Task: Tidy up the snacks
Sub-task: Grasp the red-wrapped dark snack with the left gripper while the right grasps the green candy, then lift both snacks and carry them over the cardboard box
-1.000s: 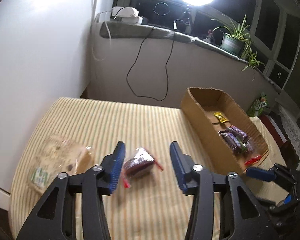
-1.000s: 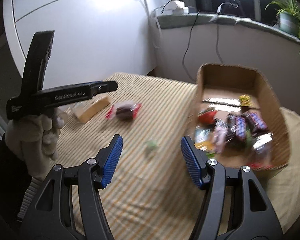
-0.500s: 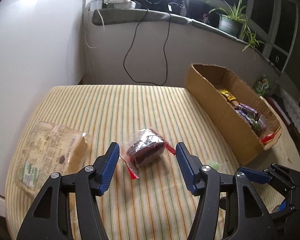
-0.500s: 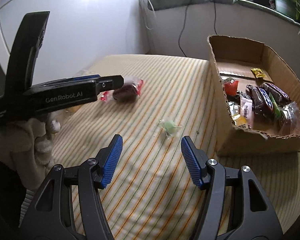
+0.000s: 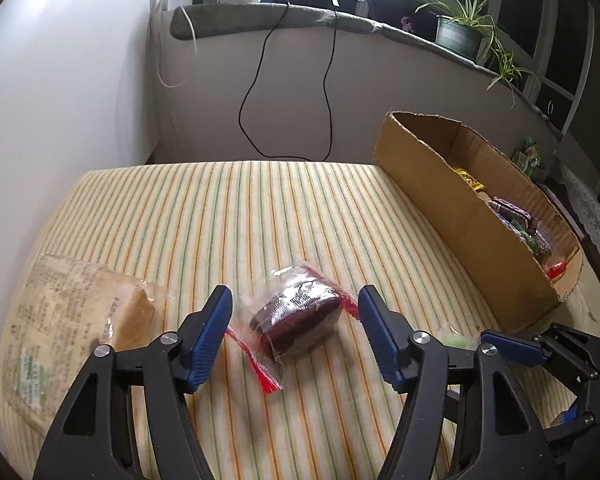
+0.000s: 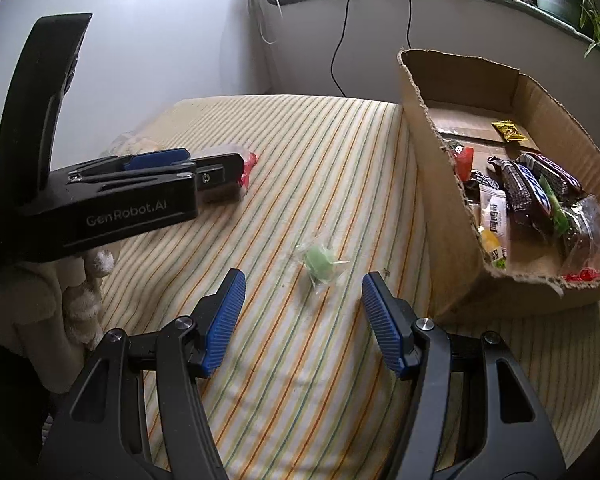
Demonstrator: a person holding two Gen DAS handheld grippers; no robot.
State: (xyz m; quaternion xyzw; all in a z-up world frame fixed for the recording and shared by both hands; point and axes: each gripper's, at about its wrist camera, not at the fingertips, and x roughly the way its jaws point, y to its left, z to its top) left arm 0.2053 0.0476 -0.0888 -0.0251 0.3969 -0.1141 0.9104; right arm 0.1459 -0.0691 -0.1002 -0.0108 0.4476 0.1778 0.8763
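A dark red cake in a clear wrapper with red ends (image 5: 298, 316) lies on the striped cloth, just ahead of and between the fingers of my open, empty left gripper (image 5: 294, 320). A small green wrapped candy (image 6: 319, 263) lies just ahead of my open, empty right gripper (image 6: 303, 310). A cardboard box (image 6: 432, 184) at the right holds several chocolate bars and snack packets (image 6: 528, 192). The left gripper also shows from the side in the right wrist view (image 6: 204, 172), partly hiding the cake. A large tan packet (image 5: 64, 332) lies at the far left.
The striped cloth covers a table (image 5: 260, 216) that ends at a white wall on the left and a grey ledge behind. Black cables (image 5: 256, 80) hang down from the ledge. Potted plants (image 5: 460, 32) stand on the ledge at the right.
Both grippers have come lower and closer to the table. The left one now sits nearer the dark red cake, and the right one nearer the green candy. Both stay open.
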